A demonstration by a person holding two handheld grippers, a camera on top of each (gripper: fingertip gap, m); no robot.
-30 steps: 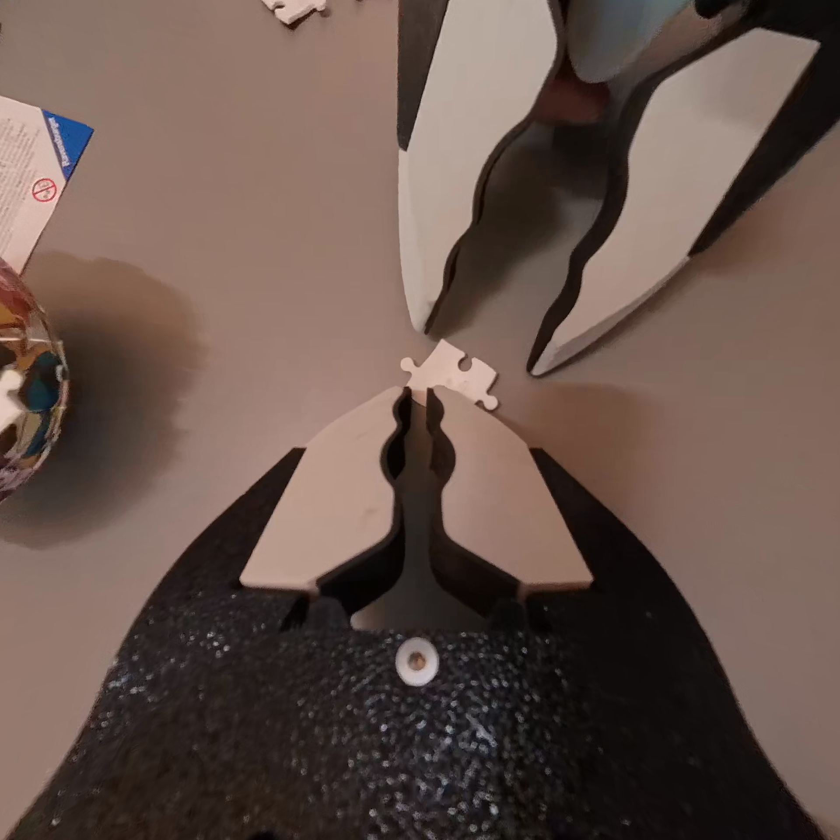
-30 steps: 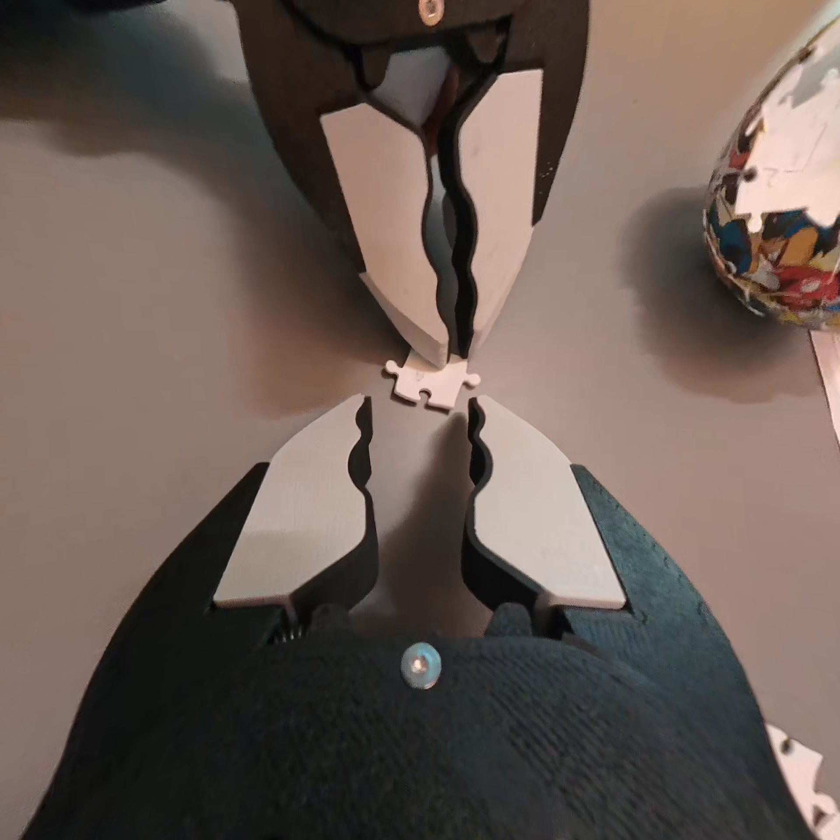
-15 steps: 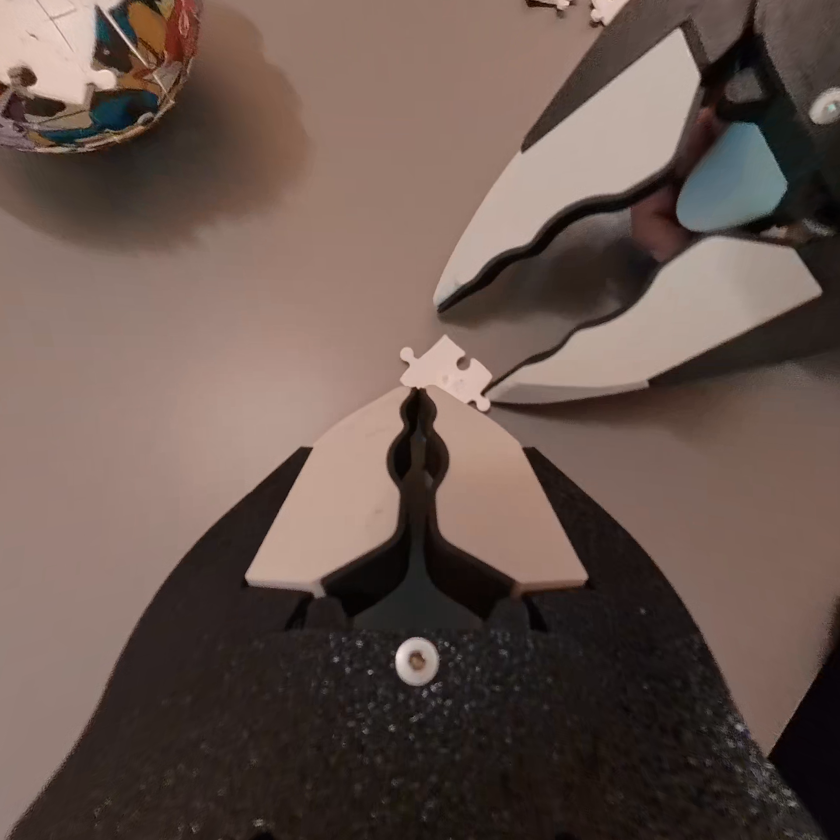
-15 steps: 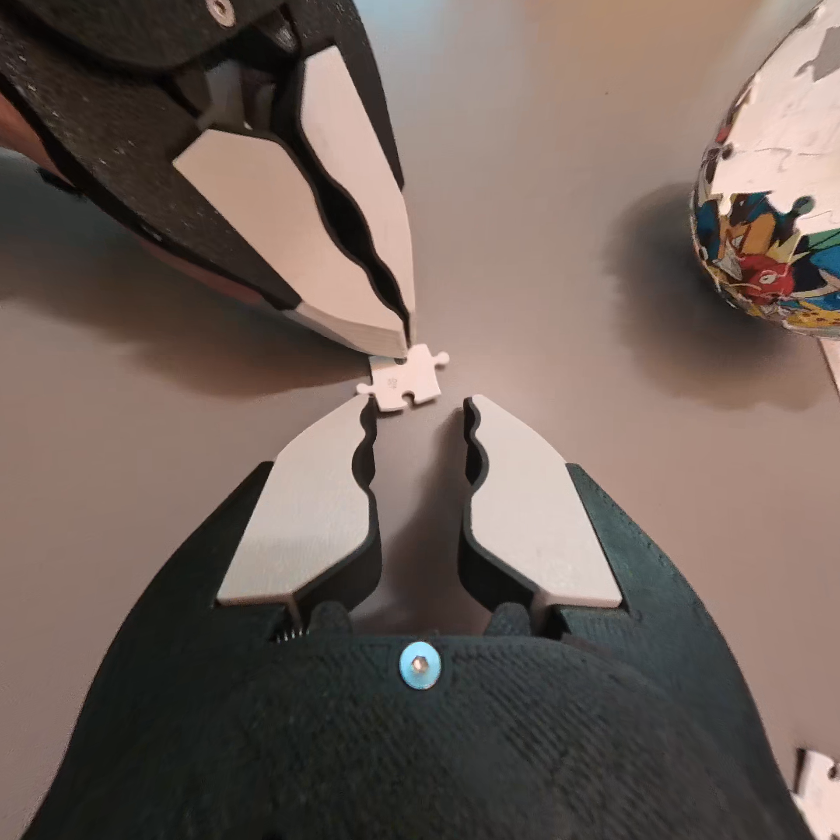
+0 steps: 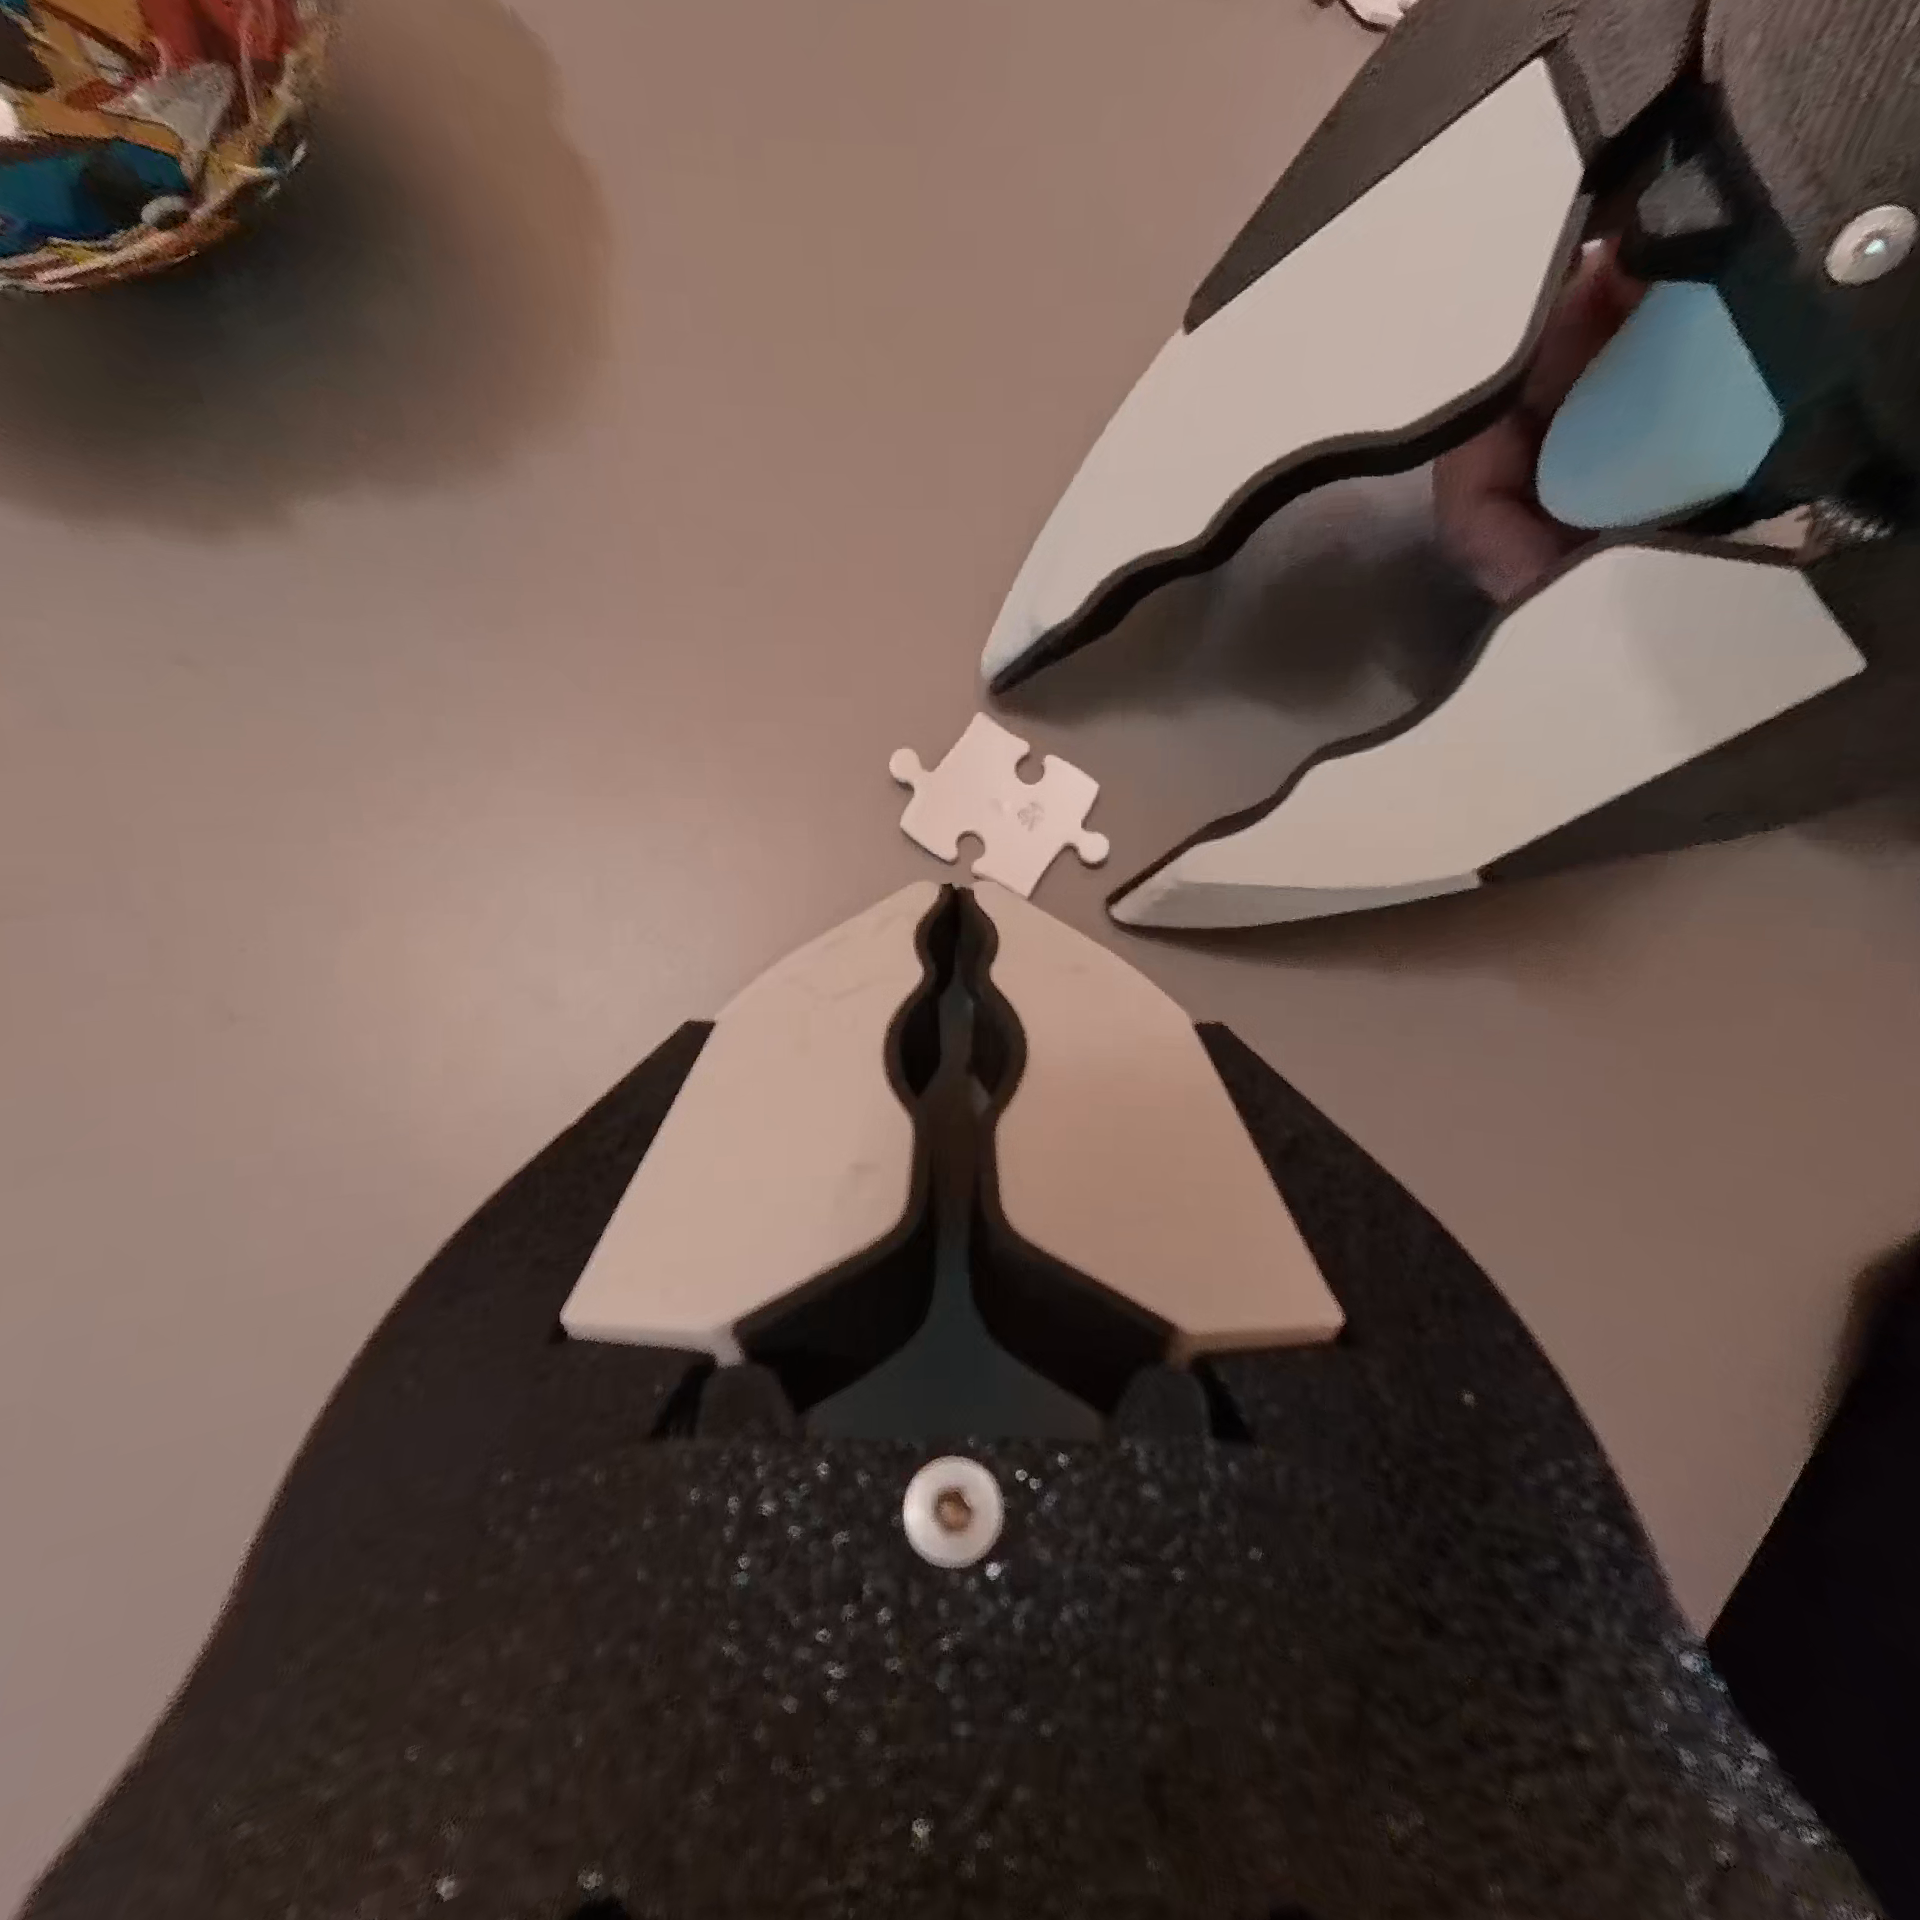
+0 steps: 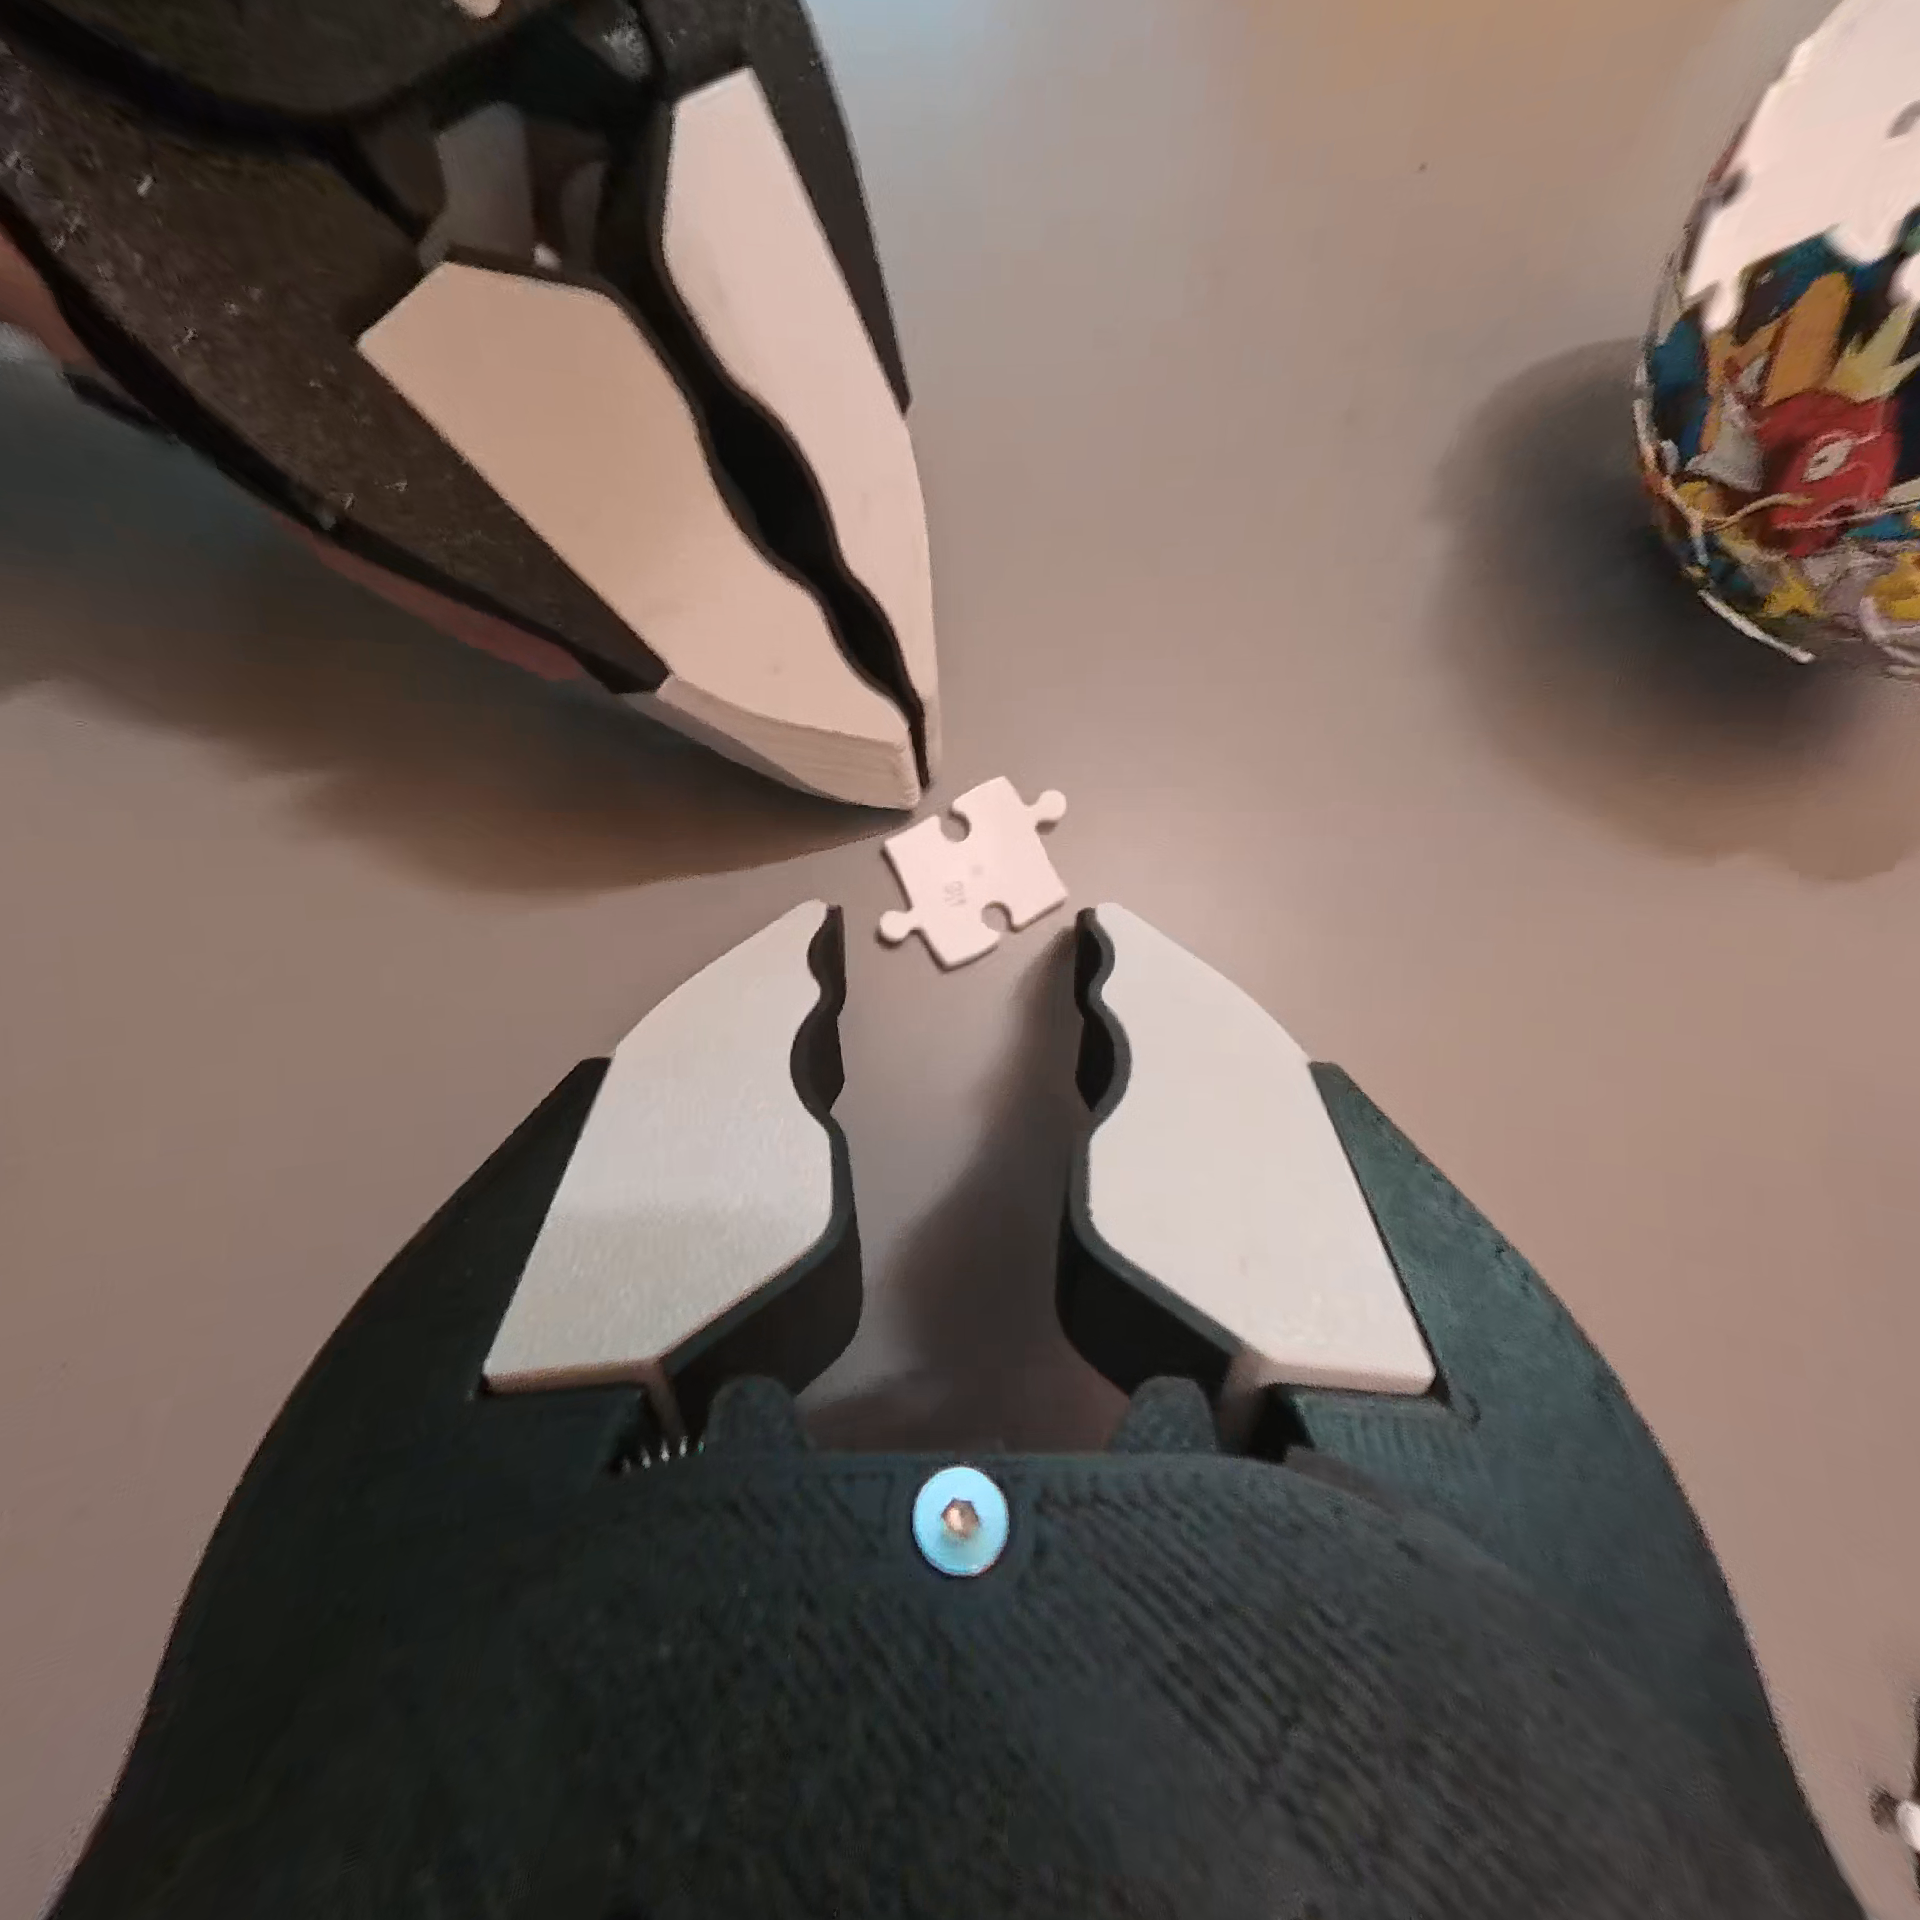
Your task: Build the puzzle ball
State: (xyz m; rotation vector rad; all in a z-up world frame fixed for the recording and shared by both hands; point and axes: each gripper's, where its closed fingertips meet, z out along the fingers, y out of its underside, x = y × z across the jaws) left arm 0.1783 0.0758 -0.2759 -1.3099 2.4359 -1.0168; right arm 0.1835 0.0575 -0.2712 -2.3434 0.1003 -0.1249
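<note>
A small white puzzle piece lies flat, blank side up, on the grey table. My left gripper is shut and empty, with its tips just at the piece's near edge. My right gripper is open, and the piece lies just beyond the gap between its tips. In the left wrist view the right gripper comes in from the upper right. In the right wrist view the left gripper comes in from the upper left. The part-built colourful puzzle ball rests to the right and also shows in the left wrist view.
A loose white piece shows at the right edge near my right gripper. Another loose piece lies at the top edge behind it. A dark object stands at the lower right of the left wrist view. The tips of both grippers are at nearly the same place.
My left gripper has swung round to the side and drawn its shut tips back off the piece. The piece turned on the table and now lies fully in view. The right gripper stayed open.
</note>
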